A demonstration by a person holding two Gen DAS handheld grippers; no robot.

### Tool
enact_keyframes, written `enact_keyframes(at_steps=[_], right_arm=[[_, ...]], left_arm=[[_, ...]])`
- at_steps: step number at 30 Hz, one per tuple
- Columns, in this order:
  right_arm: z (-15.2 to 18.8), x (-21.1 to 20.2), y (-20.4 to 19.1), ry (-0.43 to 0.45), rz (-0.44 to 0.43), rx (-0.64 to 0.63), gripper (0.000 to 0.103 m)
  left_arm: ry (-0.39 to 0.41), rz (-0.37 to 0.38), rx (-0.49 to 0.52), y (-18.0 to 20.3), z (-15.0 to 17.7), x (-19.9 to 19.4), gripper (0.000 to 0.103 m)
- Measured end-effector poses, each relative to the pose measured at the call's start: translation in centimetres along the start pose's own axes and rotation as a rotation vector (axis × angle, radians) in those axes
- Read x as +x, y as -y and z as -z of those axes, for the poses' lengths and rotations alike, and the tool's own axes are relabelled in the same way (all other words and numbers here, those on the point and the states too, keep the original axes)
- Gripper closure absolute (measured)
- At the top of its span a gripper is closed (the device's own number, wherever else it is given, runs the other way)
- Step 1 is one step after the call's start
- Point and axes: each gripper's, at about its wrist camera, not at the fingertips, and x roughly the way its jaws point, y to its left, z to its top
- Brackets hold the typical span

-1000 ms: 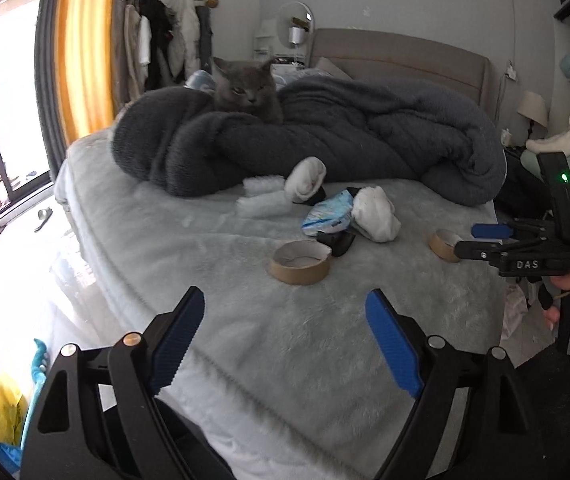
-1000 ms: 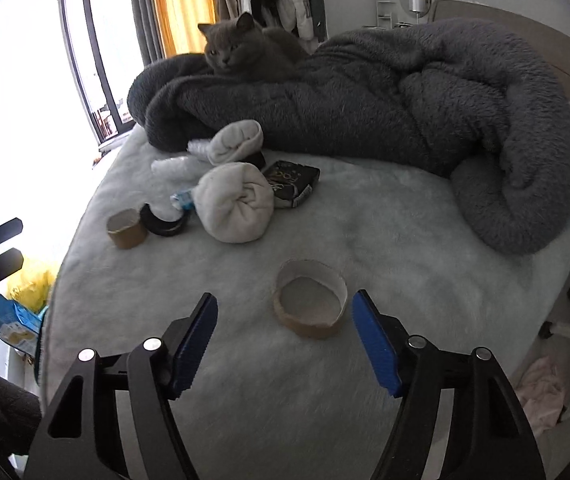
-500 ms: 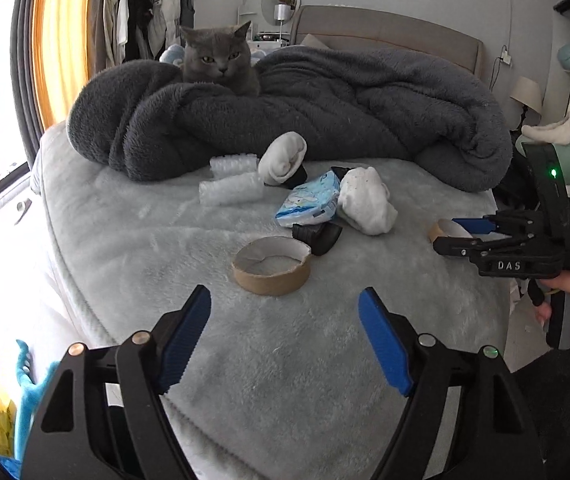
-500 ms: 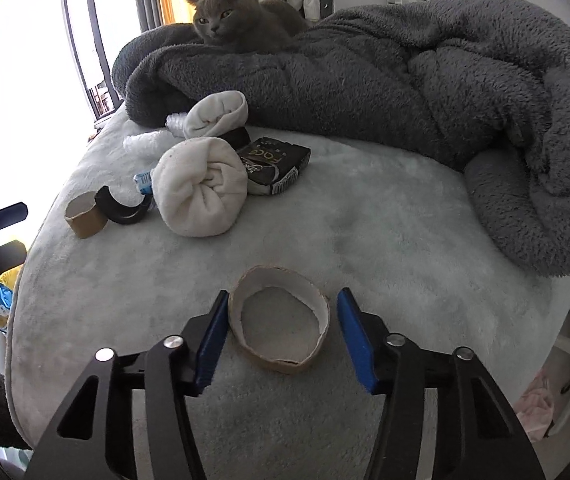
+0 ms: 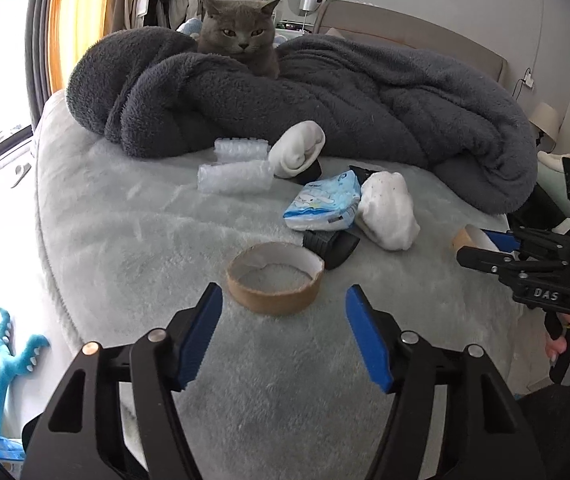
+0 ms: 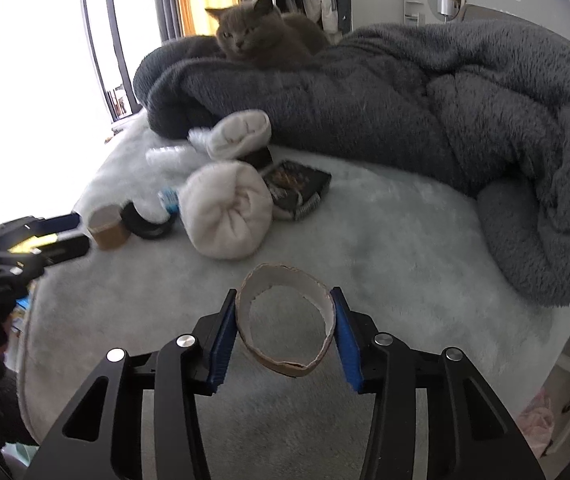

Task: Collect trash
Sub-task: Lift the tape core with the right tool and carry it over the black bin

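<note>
Right tongs (image 6: 284, 334) are pinching a torn cardboard ring (image 6: 285, 320) across its thin, light, crushable wall near the bed's (image 6: 405, 240) edge; left tongs (image 5: 283, 334) are gaping, empty.

Bed cover (image 5: 133, 240): pale grey-white plush. Blanket (image 5: 365, 96): dark charcoal fleece. Cat (image 5: 239, 46): solid grey, amber eyes. Tape cores (image 5: 274, 278): brown cardboard, pale lining. Rolled socks (image 5: 387, 210): off-white. Wrapper (image 5: 323, 202): blue and white print. Packet (image 6: 297, 186): black with gold lettering. Both hand-held grippers: black frames, blue pads (image 6: 221, 340).
</note>
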Motion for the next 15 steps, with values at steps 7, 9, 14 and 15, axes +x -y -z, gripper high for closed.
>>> enact_keyframes(at_steps=[7,9,14,15], right_arm=[[-1.7,0.1,-1.2,0.027,-0.069,-0.006,0.057],[-1.9,0.2,-1.7,0.027,-0.089,-0.008,0.057],[-2.5,0.6,-3.3,0.024,-0.136,-0.029,0.057],[-2.6,0.7,-3.5,0.022,-0.145,-0.028,0.057]], left_arm=[[-0.038,-0.008,-0.029,-0.3,-0.3,1.7,0.039],[-0.047,0.000,-0.054,-0.7,-0.5,2.0,0.042],[-0.047,0.036,-0.096,-1.3,-1.0,2.2,0.043],[-0.054,0.037,-0.100,-1.4,-1.1,2.3,0.044]])
